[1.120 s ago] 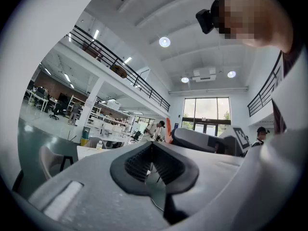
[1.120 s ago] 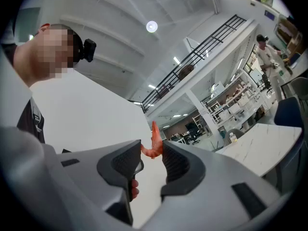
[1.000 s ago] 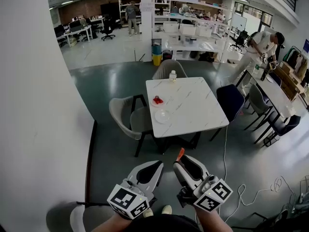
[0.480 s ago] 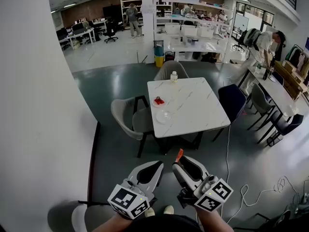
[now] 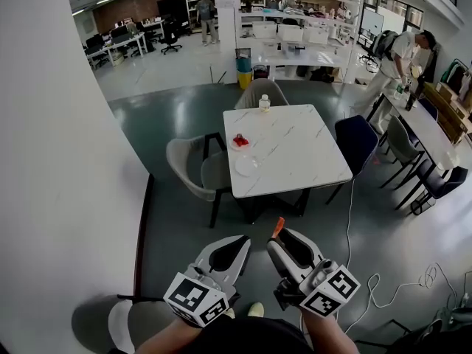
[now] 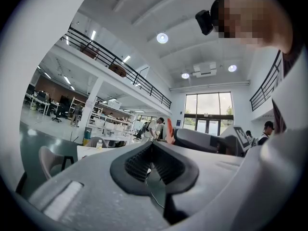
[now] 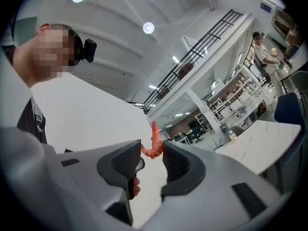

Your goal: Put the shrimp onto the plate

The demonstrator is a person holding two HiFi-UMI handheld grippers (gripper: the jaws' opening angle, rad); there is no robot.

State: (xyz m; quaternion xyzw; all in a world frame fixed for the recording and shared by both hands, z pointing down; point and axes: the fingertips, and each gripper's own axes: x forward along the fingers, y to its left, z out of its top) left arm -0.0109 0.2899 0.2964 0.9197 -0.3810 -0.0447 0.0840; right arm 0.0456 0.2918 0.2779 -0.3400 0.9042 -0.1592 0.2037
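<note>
The right gripper [image 7: 151, 150] had its jaws pinching an orange shrimp [image 7: 154, 139] at their tips, with its tail sticking up past them. The left gripper [image 6: 152, 148] had its jaws pressed together at the tips, with nothing between them. Both grippers were low in front of the person, above the grey floor [image 5: 173, 227] and well apart from the white table [image 5: 302, 153]. Near the table's left edge lay 1 clear plate [image 5: 247, 165], with a small dish of something red [image 5: 240, 141] just beyond it. 1 bottle [image 5: 264, 103] stood at the far edge.
</note>
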